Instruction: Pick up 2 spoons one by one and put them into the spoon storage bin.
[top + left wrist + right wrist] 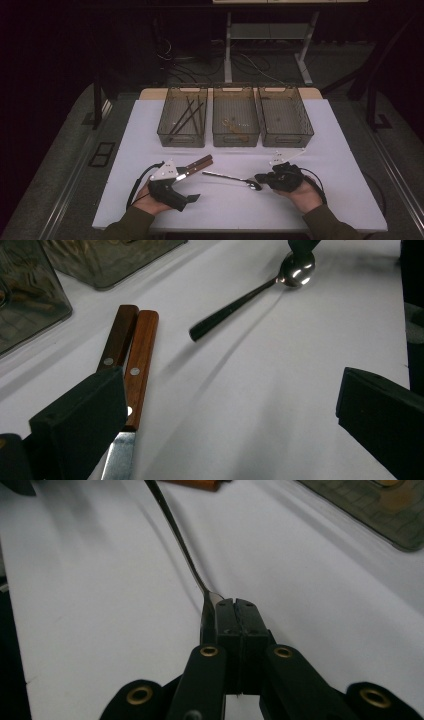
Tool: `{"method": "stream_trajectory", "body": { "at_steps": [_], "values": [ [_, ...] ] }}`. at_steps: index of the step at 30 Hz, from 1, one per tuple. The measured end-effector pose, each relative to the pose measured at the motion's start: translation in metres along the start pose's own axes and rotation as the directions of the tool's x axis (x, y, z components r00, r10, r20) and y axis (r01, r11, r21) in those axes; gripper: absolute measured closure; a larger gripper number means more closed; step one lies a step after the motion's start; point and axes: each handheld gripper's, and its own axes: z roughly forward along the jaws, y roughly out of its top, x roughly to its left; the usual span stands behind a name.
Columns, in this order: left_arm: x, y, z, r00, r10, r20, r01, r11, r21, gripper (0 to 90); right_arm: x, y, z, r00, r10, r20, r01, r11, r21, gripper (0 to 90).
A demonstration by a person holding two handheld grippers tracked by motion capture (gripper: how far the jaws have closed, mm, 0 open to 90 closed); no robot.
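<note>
Steel gleams at the bowl of the spoon (232,178), which lies on the white table (150,130) between the two hands, its dark handle pointing toward the two wooden-handled knives (197,165). The right gripper (262,178) is seen with its jaws brought fully together at the spoon's bowl end; in the right gripper view the neck of the spoon (192,570) runs up alongside the left pad rather than between the pads, so a true pinch cannot be confirmed and the bowl may merely be nudged. A better hold would be won if the jaws were reopened and set squarely across the neck before any lift, since polished metal is likely to slip or pivot. The left gripper (190,197) is held with its jaws wide apart and nothing between them, resting just beside the knife handles (132,347). Three clear bins (236,122) stand at the far edge; judged from their contents, sorting by kind seems intended
</note>
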Motion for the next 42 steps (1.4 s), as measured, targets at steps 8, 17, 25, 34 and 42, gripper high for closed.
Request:
{"method": "stream_trajectory", "body": {
  "at_steps": [8, 17, 25, 34, 42],
  "values": [
    [0.000, 0.000, 0.000, 1.0000, 0.000, 0.000, 0.000, 1.0000, 0.002, 0.0, -0.009, 0.002, -0.009, 0.9982, 0.055, -0.026, -0.056, 0.997, -0.045, 90.0],
    [0.000, 0.000, 0.000, 1.0000, 0.000, 0.001, 0.000, 1.0000, -0.001, 0.0, -0.014, 0.006, -0.022, 0.9986, 0.051, 0.014, -0.049, 0.995, -0.081, 90.0],
    [0.001, 0.000, 0.000, 1.0000, 0.001, 0.001, -0.001, 1.0000, 0.001, 0.0, -0.017, 0.009, -0.033, 0.9975, 0.060, 0.038, -0.055, 0.992, -0.114, 90.0],
    [0.000, 0.000, 0.000, 1.0000, -0.001, 0.000, 0.001, 1.0000, 0.001, 0.0, -0.020, 0.014, -0.047, 0.9968, 0.061, 0.052, -0.053, 0.986, -0.159, 90.0],
    [0.001, 0.000, 0.001, 1.0000, -0.001, -0.001, 0.001, 1.0000, 0.001, 0.0, -0.023, 0.023, -0.058, 0.9958, 0.062, 0.068, -0.048, 0.980, -0.194, 90.0]
  ]
}}
